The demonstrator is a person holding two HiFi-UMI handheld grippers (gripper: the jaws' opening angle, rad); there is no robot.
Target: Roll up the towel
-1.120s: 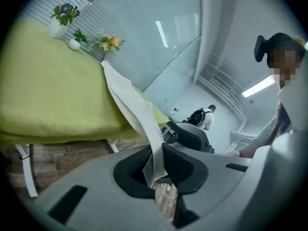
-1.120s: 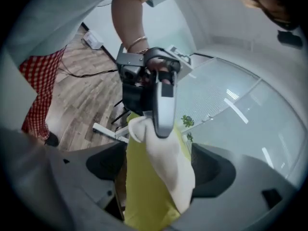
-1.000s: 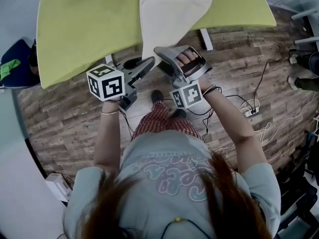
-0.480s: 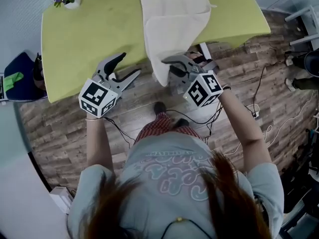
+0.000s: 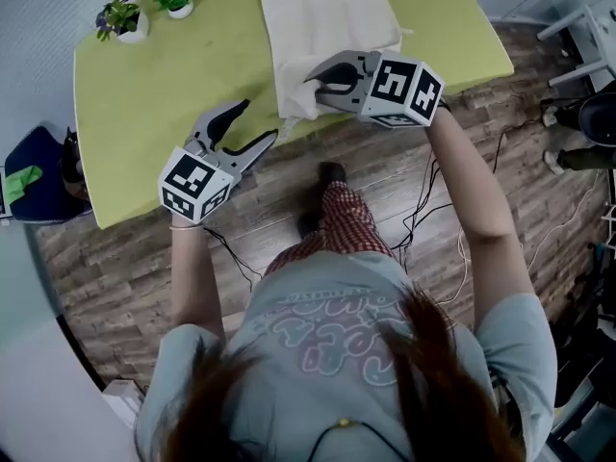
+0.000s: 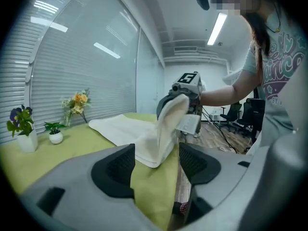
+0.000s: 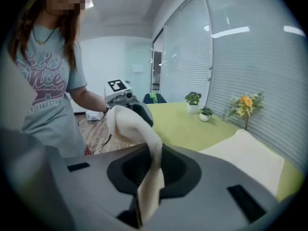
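Observation:
A cream towel (image 5: 322, 8) lies lengthwise across the yellow-green table (image 5: 164, 75). Its near end is lifted off the table's front edge. My right gripper (image 5: 313, 80) is shut on that end, and in the right gripper view the cloth (image 7: 149, 177) is pinched between the jaws and curls up in front of them. My left gripper (image 5: 257, 120) is open to the left of the towel, over the table's front edge, with nothing between its pads (image 6: 115, 170). From the left gripper view, the raised towel end (image 6: 168, 124) hangs ahead in the right gripper.
Two small potted plants (image 5: 120, 17) stand at the table's far left corner, and a vase of flowers (image 7: 245, 105) stands by the window blinds. A dark blue seat (image 5: 34, 152) is left of the table. Cables (image 5: 414, 219) lie on the wooden floor by the person's feet.
The left gripper let go of the towel's hanging end, opened and moved left. The right gripper closed on that end and carried it up over the table edge.

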